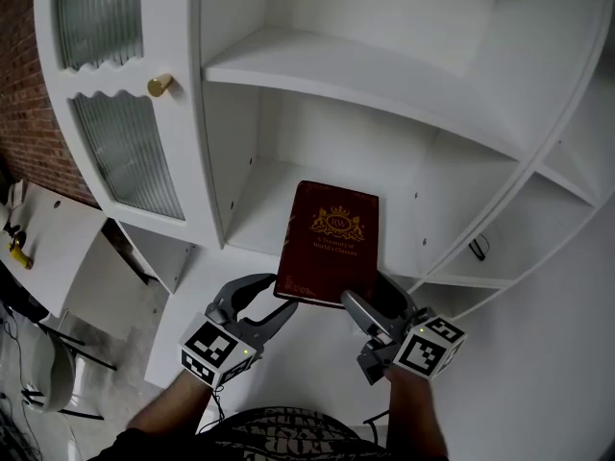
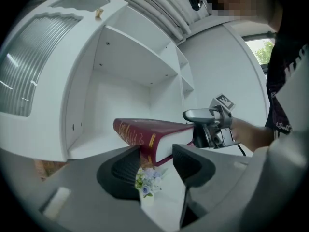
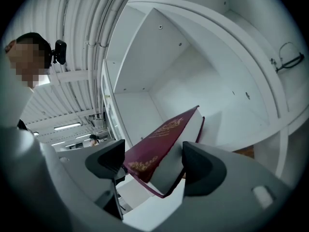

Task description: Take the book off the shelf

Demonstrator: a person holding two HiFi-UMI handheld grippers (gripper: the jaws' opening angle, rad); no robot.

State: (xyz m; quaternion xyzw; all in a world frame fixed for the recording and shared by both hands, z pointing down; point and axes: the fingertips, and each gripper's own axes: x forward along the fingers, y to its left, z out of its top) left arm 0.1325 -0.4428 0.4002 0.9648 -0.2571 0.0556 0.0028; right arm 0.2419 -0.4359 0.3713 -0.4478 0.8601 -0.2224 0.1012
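Dark red with a gold crest on its cover, the book lay flat and face up between the two grippers, its far end reaching into the middle compartment of the white shelf unit and its near end sticking out past the front edge. Whether the far end touched the board could not be told. The left gripper had its jaws closed on the near left corner; in the left gripper view the spine and page block of the book sat pinched between the jaws of the left gripper, with the right gripper at the book's other corner. The right gripper was clamped on the near right corner, and in its own view the book ran tilted between the jaws of the right gripper. A small white vase of pale flowers showed below the left jaws. A ribbed glass door with a brass knob stood left of the open compartments
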